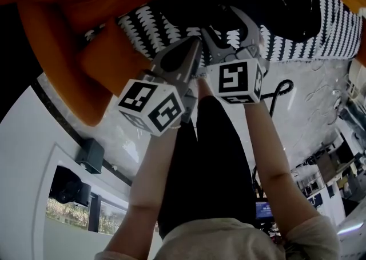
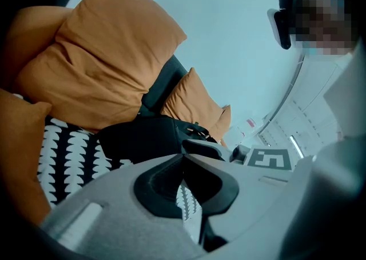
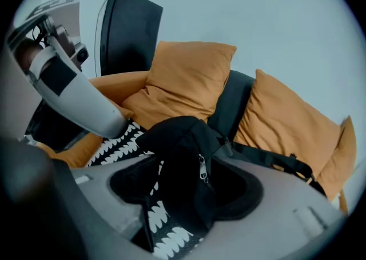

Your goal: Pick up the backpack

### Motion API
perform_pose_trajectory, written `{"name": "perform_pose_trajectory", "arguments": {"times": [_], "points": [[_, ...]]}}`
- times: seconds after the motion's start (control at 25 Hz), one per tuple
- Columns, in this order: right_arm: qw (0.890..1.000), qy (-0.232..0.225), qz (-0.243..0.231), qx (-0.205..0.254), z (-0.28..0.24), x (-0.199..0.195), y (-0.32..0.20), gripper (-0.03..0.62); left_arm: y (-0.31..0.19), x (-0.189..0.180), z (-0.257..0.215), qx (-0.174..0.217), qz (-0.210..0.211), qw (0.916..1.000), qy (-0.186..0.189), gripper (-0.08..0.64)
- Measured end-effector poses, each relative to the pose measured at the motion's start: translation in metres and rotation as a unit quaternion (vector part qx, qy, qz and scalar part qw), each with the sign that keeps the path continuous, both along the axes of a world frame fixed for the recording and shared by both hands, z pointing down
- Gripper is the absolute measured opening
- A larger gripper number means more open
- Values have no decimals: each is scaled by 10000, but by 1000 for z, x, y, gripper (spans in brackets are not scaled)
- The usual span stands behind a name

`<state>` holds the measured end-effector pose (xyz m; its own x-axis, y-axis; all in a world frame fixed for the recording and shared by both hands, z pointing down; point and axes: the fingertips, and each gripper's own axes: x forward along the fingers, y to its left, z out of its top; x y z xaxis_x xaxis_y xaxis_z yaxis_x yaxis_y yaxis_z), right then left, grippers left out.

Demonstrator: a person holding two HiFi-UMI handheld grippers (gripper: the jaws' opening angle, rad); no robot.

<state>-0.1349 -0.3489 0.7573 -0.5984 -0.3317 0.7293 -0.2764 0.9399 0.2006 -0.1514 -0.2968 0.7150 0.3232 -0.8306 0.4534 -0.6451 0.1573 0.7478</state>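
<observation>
The backpack (image 3: 183, 144) is black matt cloth with a small shiny metal zip pull (image 3: 202, 168); the cushions (image 3: 189, 76) are soft, creased orange fabric (matt too), the right gripper (image 3: 189, 196) smooth grey plastic with dull, rubbery-looking black pads (image 3: 134, 182)

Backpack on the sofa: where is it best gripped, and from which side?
Likely best to grip the backpack by its raised top ridge beside the zipper pull, coming down from the front. That fold bulges up and lies between the open jaws of the right gripper; the strap lies flat against a cushion.
</observation>
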Motion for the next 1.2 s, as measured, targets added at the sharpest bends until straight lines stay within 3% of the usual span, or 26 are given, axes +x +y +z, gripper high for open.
{"name": "perform_pose_trajectory", "arguments": {"times": [0.4, 0.68, 0.96, 1.2], "points": [[9994, 94, -319, -93, 1, -11, -6, 273, -5, -18, -5, -45, -209, 9997, 136, 8], [9993, 191, -266, -182, 8, -16, -12, 268, -12, -28, -2, -133, -173, 9997, 105, 8], [9997, -233, 26, -110, -9, -12, -24, 119, -12, -33, -6, -108, -98, 9999, -36, 8], [9961, -561, 496, -461, -28, 0, -16, 80, 2, -30, -17, -76, -30, 10000, -38, 8]]}}
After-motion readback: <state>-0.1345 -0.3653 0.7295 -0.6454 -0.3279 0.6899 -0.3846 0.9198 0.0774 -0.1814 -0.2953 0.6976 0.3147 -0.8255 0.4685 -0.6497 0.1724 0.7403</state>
